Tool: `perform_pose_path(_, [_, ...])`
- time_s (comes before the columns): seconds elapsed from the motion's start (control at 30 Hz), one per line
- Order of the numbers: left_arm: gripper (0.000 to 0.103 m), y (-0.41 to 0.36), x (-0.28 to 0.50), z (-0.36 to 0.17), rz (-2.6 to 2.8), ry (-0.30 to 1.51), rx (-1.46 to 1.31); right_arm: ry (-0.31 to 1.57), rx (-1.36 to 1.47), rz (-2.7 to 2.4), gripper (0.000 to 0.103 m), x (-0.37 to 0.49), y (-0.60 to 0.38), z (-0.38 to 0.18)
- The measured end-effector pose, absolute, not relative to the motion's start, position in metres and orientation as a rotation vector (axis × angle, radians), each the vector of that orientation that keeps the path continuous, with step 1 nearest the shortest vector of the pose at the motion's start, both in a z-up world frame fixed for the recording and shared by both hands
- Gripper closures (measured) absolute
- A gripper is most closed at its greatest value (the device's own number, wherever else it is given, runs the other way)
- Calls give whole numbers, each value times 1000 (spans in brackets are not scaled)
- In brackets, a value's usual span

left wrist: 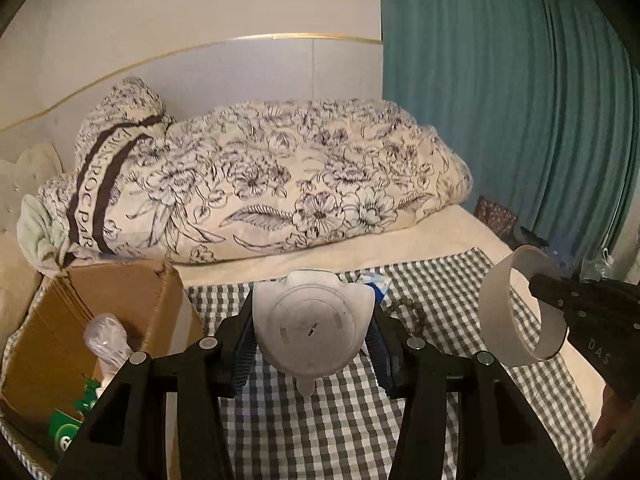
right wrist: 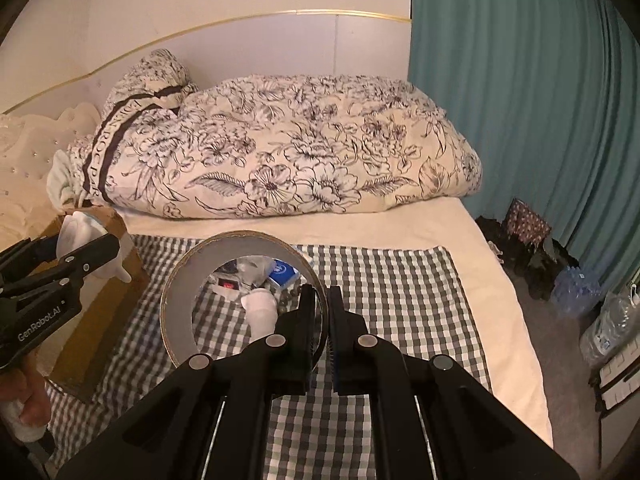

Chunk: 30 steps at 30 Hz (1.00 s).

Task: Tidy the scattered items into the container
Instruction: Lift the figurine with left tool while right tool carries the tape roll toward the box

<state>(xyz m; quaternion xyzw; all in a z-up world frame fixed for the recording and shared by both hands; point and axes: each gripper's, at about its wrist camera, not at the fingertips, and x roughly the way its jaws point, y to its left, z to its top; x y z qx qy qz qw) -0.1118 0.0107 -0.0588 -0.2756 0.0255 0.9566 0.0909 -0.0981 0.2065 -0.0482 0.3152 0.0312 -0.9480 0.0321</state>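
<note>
Transport to the box at the cloth's left edge requires the left gripper clamped on the white device and the right gripper pinching the tape ring until each item clears the rim.

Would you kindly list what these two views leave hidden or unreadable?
- Cardboard box: in the left wrist view the left gripper and the picture's edge cut off its contents; only a green packet and clear plastic show.
- White plug-in device: its far side is hidden.
- Small items on the checked cloth: in the right wrist view, seen through the tape roll in the right gripper, too small to name.
</note>
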Motion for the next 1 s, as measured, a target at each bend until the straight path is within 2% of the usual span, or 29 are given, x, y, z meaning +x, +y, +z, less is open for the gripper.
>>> perform_pose_path(0.43, [53, -18, -75, -14, 2930, 49, -716, 118, 824, -2911, 97, -67, 179, -3])
perform_pose_path(1.0, [53, -90, -32, 20, 3112, 1, -661, 137, 709, -2816, 97, -46, 118, 21])
